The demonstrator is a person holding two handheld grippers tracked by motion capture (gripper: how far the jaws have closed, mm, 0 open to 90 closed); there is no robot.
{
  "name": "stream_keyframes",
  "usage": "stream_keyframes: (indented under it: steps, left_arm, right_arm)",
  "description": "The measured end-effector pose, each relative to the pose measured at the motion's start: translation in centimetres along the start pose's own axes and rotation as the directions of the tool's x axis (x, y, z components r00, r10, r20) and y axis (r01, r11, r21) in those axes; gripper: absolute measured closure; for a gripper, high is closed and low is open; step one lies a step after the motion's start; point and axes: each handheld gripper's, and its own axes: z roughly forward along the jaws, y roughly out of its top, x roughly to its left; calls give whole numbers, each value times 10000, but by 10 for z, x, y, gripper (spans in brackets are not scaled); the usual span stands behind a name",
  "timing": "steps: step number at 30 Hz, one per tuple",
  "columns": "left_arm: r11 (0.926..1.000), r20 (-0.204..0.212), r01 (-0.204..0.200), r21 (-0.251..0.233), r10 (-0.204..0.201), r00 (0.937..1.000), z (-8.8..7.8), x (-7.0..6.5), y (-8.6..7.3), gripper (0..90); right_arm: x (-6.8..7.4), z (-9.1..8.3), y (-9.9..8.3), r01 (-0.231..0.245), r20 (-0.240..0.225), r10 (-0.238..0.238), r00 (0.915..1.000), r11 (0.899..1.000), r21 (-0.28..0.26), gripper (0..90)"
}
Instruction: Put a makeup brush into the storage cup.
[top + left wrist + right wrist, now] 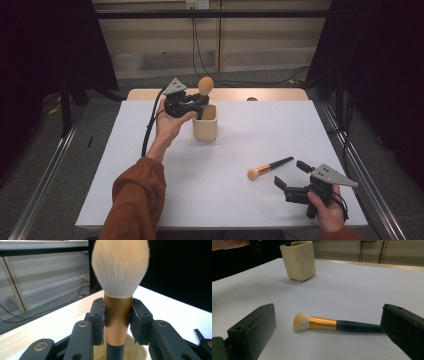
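- The left tool (199, 101) is clenching the gold ferrule of a large powder brush (205, 85), held up by the person's left hand (169, 122) above the far left part of the white surface (240, 195).
- In the left gripper view the two black pads (98, 320) are pressing on both sides of the ferrule, and the brush is standing upright with its pale, fluffy bristle head pointing up.
- The brush's dark handle is reaching down into the opening of a cream square cup (205, 123), which is standing on the surface just beside the left hand; whether the handle's end is touching the cup's bottom cannot be told.
- The right tool (295, 174) is hanging released near the front right corner of the surface, its jaws spread wide with nothing pressed between them, gripped from behind by the right hand (325, 205).
- A second, smaller brush (270, 167) is lying flat on the surface just in front of the right tool, its bristles pointing toward the left hand's side and its black handle angling away to the right.
- In the right gripper view this brush (337, 325) is lying between the open jaws, the handle's end running close to the right-hand jaw; contact there cannot be told.
- The cup (299, 260) and the lying brush are sitting well apart.
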Motion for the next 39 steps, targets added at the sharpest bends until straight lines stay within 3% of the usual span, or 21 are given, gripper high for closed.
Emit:
stream_keyframes:
  steps: [3,22,25,28,39]
  left_arm:
    - [9998,52,-125,144,124,9999,0,1,-3,665]
    - [9962,35,-18,872,15,10000,8,3,-19,653]
    - [9948,-154,160,1006,-145,9998,9,4,-20,518]
    - [9945,-70,136,1038,-130,9999,8,4,-21,491]
    - [9957,-252,17,929,7,9997,-3,1,-18,247]
  right_arm:
    - [0,0,0,6,8,-6,10000,10000,-9,1]
    - [0,0,0,28,-26,-28,10000,10000,30,1]
    - [0,0,0,54,-44,-53,10000,10000,51,1]
    - [0,0,0,36,-27,-36,10000,10000,19,1]
    - [0,0,0,21,-22,-21,10000,10000,28,1]
